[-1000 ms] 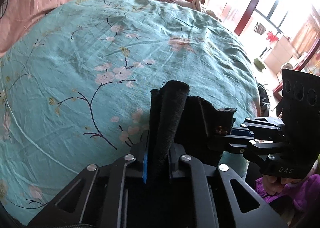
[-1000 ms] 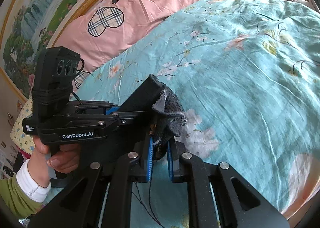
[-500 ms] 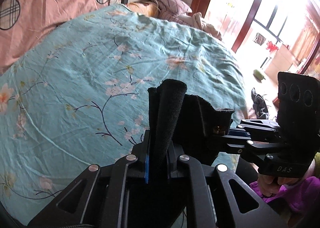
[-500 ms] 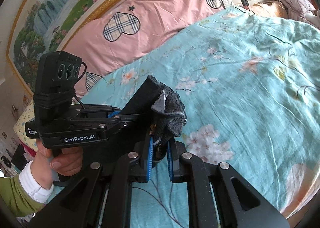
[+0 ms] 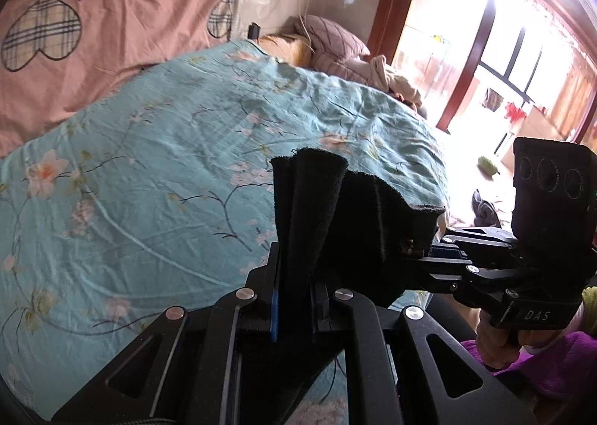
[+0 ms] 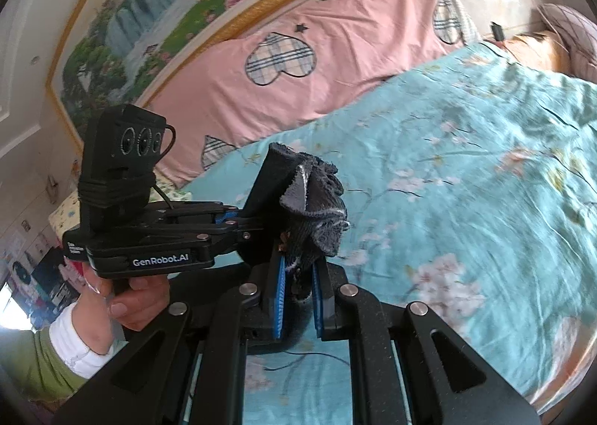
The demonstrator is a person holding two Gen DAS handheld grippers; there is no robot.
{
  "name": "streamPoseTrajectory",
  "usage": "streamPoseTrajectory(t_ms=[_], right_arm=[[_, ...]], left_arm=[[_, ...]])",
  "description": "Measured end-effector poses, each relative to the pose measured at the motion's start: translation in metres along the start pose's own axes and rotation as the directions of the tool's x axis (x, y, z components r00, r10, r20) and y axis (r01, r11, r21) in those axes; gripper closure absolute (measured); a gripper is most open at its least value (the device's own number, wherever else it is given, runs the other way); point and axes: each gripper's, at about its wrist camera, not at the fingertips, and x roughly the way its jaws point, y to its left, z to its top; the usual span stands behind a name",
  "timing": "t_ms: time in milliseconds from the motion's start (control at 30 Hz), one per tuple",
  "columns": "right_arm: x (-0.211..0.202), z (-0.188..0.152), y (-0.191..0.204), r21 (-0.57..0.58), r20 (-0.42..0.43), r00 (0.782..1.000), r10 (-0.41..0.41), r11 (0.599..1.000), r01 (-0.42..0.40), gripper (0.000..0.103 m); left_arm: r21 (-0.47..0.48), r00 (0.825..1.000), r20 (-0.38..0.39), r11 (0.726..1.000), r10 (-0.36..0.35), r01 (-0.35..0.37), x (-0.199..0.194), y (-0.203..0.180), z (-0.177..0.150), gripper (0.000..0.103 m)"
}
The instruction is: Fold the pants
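The dark pants [image 5: 309, 216] are bunched and lifted above the bed. My left gripper [image 5: 293, 307] is shut on a thick fold of the pants, which stands up between its fingers. My right gripper [image 6: 298, 298] is shut on another bunched edge of the pants [image 6: 317, 208], grey on its inner side. The two grippers are close together, side by side; the right one shows in the left wrist view [image 5: 429, 257] and the left one in the right wrist view [image 6: 238, 221]. Most of the pants hang hidden below the grippers.
The bed with a teal floral cover [image 5: 149, 163] lies below and ahead. A pink quilt with plaid hearts [image 6: 317, 63] leans along the wall. Pillows and clothes [image 5: 335, 48] lie at the far end. The bed's edge is at the right [image 5: 440, 178].
Both grippers have risen and tilted upward with the pants still held. More of the wall, pink quilt and painting shows now, and the bed looks lower and farther.
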Motion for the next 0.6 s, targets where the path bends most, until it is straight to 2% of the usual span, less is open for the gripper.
streamPoseTrajectory(t_ms=[267, 600], right_arm=[[0.013, -0.001, 0.038, -0.061, -0.031, 0.994, 0.104, 0.993, -0.106, 0.09], [0.044, -0.019, 0.08, -0.12, -0.129, 0.974, 0.184, 0.973, -0.199, 0.09]], left_arm=[[-0.076, 0.997, 0.063, 0.996, 0.042, -0.037, -0.046, 0.016, -0.032, 0.093], [-0.179, 0.993, 0.084, 0.982, 0.079, -0.063, -0.074, 0.044, -0.079, 0.093]])
